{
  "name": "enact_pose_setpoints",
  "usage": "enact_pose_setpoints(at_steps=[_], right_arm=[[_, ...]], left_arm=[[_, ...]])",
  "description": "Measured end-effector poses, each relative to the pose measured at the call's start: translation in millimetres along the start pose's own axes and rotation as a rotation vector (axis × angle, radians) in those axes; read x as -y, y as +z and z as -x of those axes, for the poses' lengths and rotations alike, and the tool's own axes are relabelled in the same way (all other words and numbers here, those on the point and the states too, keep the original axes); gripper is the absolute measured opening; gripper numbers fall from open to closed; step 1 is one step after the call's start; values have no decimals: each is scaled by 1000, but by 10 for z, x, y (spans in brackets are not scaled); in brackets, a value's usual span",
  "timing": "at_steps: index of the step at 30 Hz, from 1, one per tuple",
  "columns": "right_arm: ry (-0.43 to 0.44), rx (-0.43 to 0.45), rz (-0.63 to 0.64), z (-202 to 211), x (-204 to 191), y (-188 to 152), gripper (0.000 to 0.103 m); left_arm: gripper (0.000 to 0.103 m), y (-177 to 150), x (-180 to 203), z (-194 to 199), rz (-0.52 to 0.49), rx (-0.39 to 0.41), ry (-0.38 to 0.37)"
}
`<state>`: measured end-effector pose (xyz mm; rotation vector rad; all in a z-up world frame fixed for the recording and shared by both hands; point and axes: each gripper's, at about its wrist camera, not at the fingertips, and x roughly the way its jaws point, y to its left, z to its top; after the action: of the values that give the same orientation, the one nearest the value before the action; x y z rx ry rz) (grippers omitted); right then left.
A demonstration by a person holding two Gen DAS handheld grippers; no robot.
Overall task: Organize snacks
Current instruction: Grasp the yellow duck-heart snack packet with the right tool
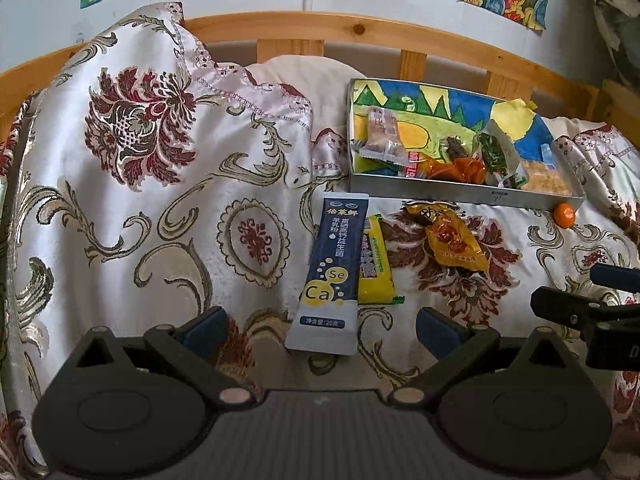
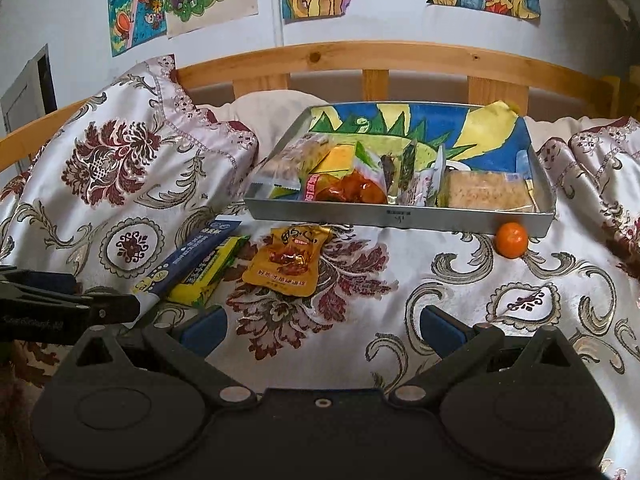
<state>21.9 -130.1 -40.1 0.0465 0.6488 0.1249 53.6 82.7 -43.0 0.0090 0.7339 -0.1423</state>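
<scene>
The left gripper (image 1: pixel 320 330) is wide open and holds nothing; the near end of the dark blue powder stick (image 1: pixel 329 276) lies between its fingers on the flowery bedspread (image 1: pixel 160 208). The right gripper (image 2: pixel 324 330) is wide open and empty too. The yellow snack bar (image 1: pixel 374 262), orange snack pouch (image 2: pixel 289 261) and little orange (image 2: pixel 511 239) lie outside the full snack tin (image 2: pixel 400 218).

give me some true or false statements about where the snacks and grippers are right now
1. The small orange lies inside the tray. False: it sits on the bedspread against the tray's front wall.
2. The left hand-held gripper is open and empty. True.
3. The blue sachet partly overlaps the yellow packet. True.
4. The right hand-held gripper is shut on the orange pouch. False: it is open, and the pouch lies on the bedspread ahead of it.
</scene>
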Motion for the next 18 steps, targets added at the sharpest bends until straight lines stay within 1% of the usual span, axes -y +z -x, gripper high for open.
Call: enact_pose_setpoints(at_steps=[6,11,14,18], right_arm=[[1,-15,-9,-37,14,-14,102],[1,-11,-8,-42,21,2,102],[-5,1,6,-63,21,63,102],[-14,9,28,-138,18,169,102]], left_arm=[[102,-1,14,-17,-22,-3,2],[102,39,25,-43,-27,0,3],[102,94,33,-88,-35,8,4],[102,189,32,-175,-60,14,-14]])
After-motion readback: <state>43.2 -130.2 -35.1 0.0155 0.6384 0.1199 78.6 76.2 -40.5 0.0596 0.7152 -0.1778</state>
